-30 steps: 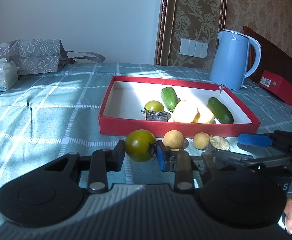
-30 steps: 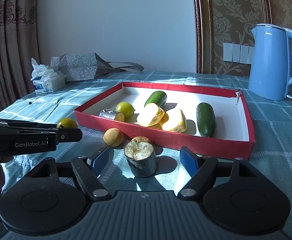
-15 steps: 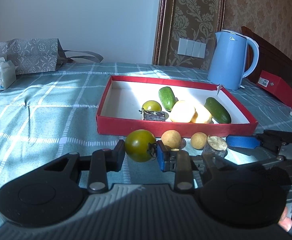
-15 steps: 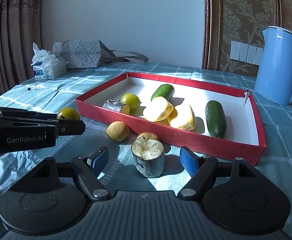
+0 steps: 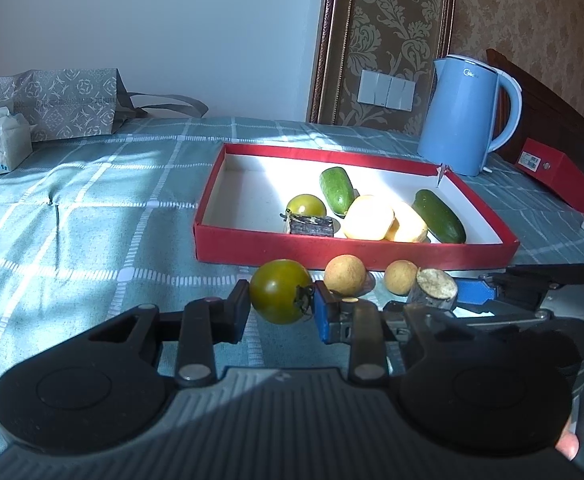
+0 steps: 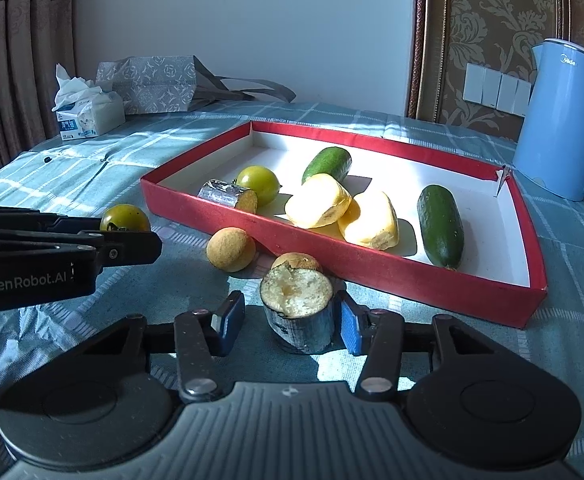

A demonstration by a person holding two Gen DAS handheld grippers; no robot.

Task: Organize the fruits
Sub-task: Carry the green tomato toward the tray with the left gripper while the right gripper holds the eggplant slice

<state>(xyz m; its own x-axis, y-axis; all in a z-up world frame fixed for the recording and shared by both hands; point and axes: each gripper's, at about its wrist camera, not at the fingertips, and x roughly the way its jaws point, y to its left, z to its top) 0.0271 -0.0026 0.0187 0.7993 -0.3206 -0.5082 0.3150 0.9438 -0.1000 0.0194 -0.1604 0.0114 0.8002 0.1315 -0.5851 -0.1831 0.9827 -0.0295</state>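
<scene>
Landmark: red tray (image 5: pixel 355 250), on the checked counter (image 5: pixel 72 216).

Left of the tray's near wall: left tongs (image 5: pixel 280 307) pinch a green tomato (image 5: pixel 280 290), one pad on each flank, stem toward the blue pad. Whether it is lifted or resting on the cloth cannot be told. Judgement: smooth, taut skin, light, bruises under force; a hold across the widest part suits it, with modest pressure.

Directly before the near wall: two small tan fruits (image 6: pixel 230 249) lie loose on the cloth, untouched. Judgement: light, rough-skinned, apt to roll.

Slightly right, still before the near wall: right tongs (image 6: pixel 288 326) are spread around a cut stub (image 6: pixel 297 312) standing upright, pale face up. The right pad is touching or nearly so; the left pad is clearly apart. Judgement: stiff dark rind, flat base, stable; hold on the rind sides, not the soft cut face.

Inside the tray: a second tomato, another stub, two cucumbers (image 6: pixel 440 224) and two yellow pieces (image 6: pixel 317 201).
</scene>
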